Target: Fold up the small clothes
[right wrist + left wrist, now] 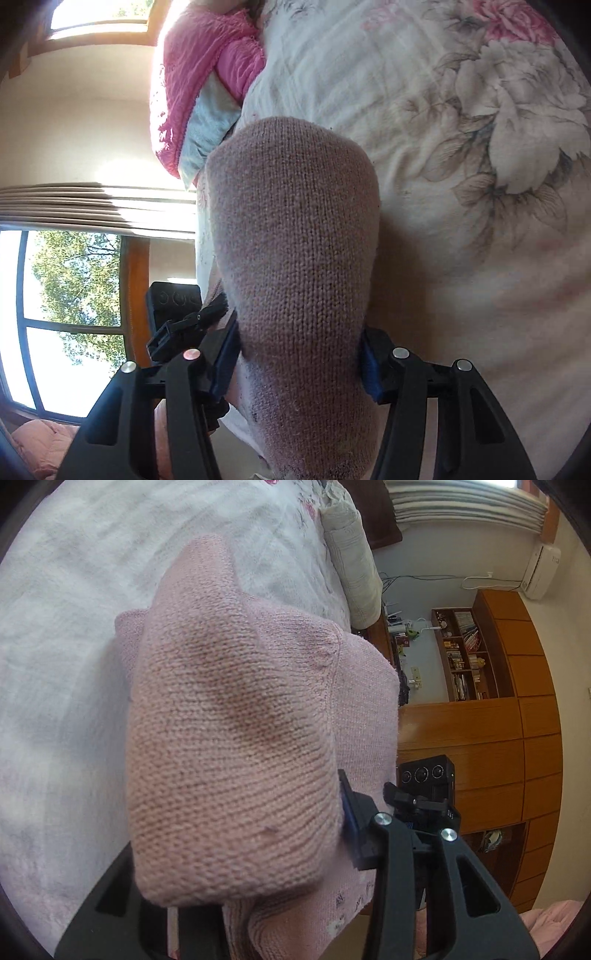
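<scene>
While both grippers pinch the pink knit sweater [229,746] above the bed [66,635], carry it evenly. Left gripper [236,849] and right gripper [301,354] fingers are clamped on folds filling mid-frame.

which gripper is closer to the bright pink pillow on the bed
Right, likely. The right gripper, shut on the pink sweater, has the pink pillow just beyond the knit. The left gripper view shows no pillow, only sweater, bedspread and cabinets.
</scene>
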`<state>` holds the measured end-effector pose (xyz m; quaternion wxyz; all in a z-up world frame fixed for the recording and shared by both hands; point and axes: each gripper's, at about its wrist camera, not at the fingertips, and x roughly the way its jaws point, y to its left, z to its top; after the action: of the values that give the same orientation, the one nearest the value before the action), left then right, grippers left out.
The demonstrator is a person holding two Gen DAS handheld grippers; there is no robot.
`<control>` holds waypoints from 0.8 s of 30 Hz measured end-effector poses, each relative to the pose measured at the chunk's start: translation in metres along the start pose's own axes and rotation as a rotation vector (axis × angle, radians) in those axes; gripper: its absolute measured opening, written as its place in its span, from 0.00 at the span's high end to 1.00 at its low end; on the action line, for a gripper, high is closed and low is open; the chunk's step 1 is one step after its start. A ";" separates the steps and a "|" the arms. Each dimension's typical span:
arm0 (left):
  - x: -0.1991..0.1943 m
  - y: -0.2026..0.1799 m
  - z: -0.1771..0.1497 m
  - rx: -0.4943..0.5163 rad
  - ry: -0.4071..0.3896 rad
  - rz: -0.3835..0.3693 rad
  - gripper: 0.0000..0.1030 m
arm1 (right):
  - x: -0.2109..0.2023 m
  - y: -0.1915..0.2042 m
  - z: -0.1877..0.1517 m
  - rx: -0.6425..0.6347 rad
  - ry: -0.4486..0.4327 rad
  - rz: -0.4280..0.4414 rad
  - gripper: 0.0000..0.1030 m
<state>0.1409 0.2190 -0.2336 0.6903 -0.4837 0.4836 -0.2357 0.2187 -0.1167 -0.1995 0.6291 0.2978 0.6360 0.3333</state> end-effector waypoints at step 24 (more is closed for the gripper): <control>0.000 -0.029 -0.067 0.098 -0.029 0.481 0.47 | 0.001 -0.049 -0.067 -0.099 0.123 -0.092 0.48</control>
<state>0.0851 0.1778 -0.2120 0.7560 -0.3238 0.5631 -0.0806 0.1535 -0.1483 -0.2404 0.6176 0.2157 0.6690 0.3529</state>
